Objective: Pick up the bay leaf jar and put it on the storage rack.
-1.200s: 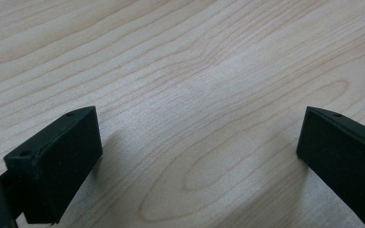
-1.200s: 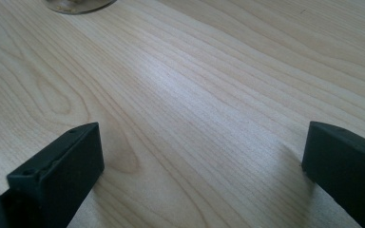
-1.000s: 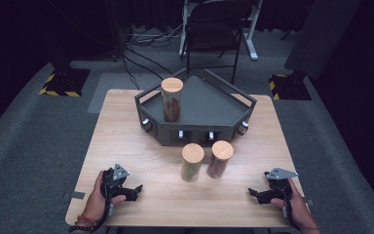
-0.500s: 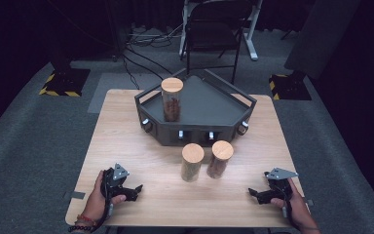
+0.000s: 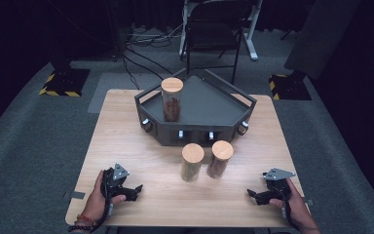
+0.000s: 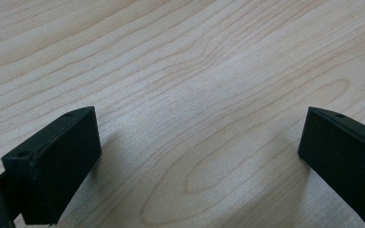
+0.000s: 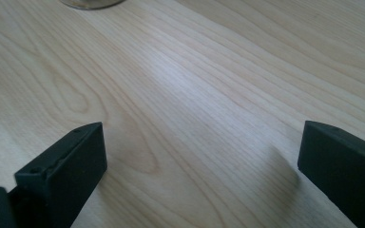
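- The table [image 5: 126,126] is light wood and carries everything else; its bare grain shows in the left gripper view and in the right gripper view.
- The tray [image 5: 209,105] is dark, angular and walled, and sits at the far middle of the table.
- The far jar [image 5: 172,99] stands upright inside the tray at its left corner, with a wooden lid and brown contents.
- The left jar [image 5: 192,162] stands upright on the table just in front of the tray, wooden lid on.
- The right jar [image 5: 220,159] stands just beside the left jar, close to it; whether they touch cannot be told.
- The left gripper [image 5: 137,189] rests low at the table's near left edge, held in a hand [image 5: 97,200]. Its jaws stand wide apart with nothing between them but bare wood.
- The right gripper [image 5: 250,194] rests low at the near right edge, well apart from both near jars. Its jaws also gape wide and hold nothing.
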A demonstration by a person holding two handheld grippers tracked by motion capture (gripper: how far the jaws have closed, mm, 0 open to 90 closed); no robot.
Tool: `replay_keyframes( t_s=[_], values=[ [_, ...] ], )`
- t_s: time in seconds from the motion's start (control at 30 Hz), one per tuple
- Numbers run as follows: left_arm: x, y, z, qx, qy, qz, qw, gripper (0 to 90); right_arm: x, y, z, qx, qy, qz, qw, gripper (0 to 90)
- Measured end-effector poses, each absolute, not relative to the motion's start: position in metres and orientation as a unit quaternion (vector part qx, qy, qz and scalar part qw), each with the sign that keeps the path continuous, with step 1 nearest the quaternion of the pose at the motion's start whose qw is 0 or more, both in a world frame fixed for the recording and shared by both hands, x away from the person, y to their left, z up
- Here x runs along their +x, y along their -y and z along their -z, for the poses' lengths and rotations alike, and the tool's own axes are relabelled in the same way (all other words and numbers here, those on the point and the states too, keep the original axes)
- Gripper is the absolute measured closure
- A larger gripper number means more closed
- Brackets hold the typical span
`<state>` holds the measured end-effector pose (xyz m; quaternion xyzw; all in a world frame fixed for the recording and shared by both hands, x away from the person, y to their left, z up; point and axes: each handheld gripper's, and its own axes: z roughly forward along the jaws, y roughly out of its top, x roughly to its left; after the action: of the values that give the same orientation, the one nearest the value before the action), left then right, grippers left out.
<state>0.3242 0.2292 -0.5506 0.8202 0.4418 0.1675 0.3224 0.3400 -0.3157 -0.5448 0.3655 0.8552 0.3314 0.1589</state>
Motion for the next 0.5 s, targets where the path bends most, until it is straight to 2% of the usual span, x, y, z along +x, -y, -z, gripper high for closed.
replay_keyframes(
  t_s=[0.5],
  values=[
    [0.324, -0.229, 0.551, 0.82, -0.442, -0.167, 0.322, 0.2, 0.324, 0.284, 0.511, 0.335, -0.859, -0.354, 0.154, 3.1]
  ],
)
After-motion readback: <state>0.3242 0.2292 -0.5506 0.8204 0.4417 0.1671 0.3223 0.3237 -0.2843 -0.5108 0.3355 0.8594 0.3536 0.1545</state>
